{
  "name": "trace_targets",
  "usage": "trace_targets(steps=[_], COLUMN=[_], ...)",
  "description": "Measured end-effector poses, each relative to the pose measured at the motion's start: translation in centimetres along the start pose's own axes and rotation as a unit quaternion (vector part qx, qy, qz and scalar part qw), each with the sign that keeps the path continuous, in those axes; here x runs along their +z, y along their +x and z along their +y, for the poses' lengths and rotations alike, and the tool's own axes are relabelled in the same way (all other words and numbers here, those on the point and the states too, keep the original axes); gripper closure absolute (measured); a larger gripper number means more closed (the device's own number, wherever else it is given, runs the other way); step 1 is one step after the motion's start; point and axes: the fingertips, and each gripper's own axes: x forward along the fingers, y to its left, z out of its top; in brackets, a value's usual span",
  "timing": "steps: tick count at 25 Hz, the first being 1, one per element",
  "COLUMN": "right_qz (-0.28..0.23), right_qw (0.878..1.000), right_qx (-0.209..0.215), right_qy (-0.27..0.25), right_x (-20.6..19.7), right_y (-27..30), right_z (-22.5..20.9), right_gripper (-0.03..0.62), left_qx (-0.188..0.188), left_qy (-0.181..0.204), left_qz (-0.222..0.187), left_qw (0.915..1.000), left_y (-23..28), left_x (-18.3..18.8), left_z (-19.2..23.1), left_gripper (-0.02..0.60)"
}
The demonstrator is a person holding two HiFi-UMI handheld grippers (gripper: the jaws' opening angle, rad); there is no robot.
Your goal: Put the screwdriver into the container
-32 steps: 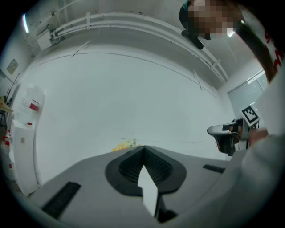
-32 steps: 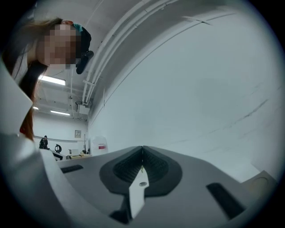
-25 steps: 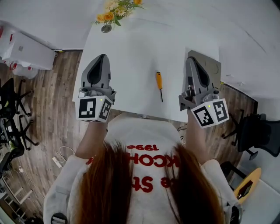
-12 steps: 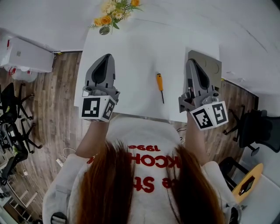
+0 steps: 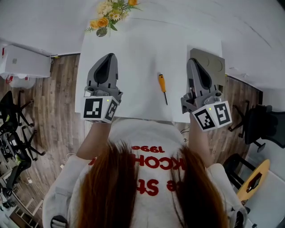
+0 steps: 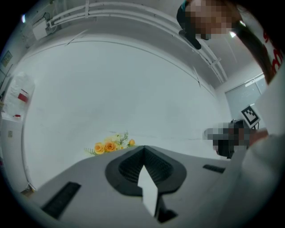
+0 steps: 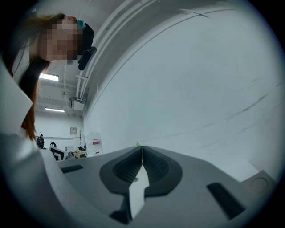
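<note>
The screwdriver (image 5: 162,87), orange handle and dark shaft, lies on the white table (image 5: 133,49) between my two grippers, touched by neither. The container (image 5: 213,66), a flat grey-brown square tray, sits at the table's right edge, just beyond and right of my right gripper (image 5: 192,62). That gripper is shut and empty, its jaws (image 7: 142,147) meeting in a thin line. My left gripper (image 5: 109,57) hovers over the table's left part, also shut with nothing in it; the left gripper view shows its tips (image 6: 143,148) closed together.
A bunch of yellow and orange flowers (image 5: 109,12) stands at the table's far left corner, also seen in the left gripper view (image 6: 111,145). Office chairs (image 5: 11,118) stand on the wood floor at left, another chair (image 5: 262,129) at right. A white box (image 5: 24,62) lies left of the table.
My left gripper has shifted a little inward over the table. The right gripper and the screwdriver have stayed in place.
</note>
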Motion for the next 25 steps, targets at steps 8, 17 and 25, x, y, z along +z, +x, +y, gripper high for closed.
trace_targets(steps=[8, 17, 25], right_qz=[0.004, 0.01, 0.041], right_qw=[1.0, 1.0, 0.999], right_qx=[-0.01, -0.016, -0.016], right_qy=[-0.001, 0.003, 0.002], right_x=[0.1, -0.5, -2.3], right_y=[0.5, 0.8, 1.2], right_z=[-1.4, -2.2, -2.7], right_gripper=[0.588, 0.588, 0.588], left_qx=[-0.01, -0.014, -0.016], left_qy=[-0.001, -0.002, -0.005], left_qz=[0.001, 0.011, 0.023], left_qw=[0.9999, 0.9998, 0.9996], left_y=[1.4, 2.2, 2.6], left_x=[-0.2, -1.0, -2.0], left_z=[-0.2, -0.1, -0.3], left_gripper=[0.575, 0.575, 0.575])
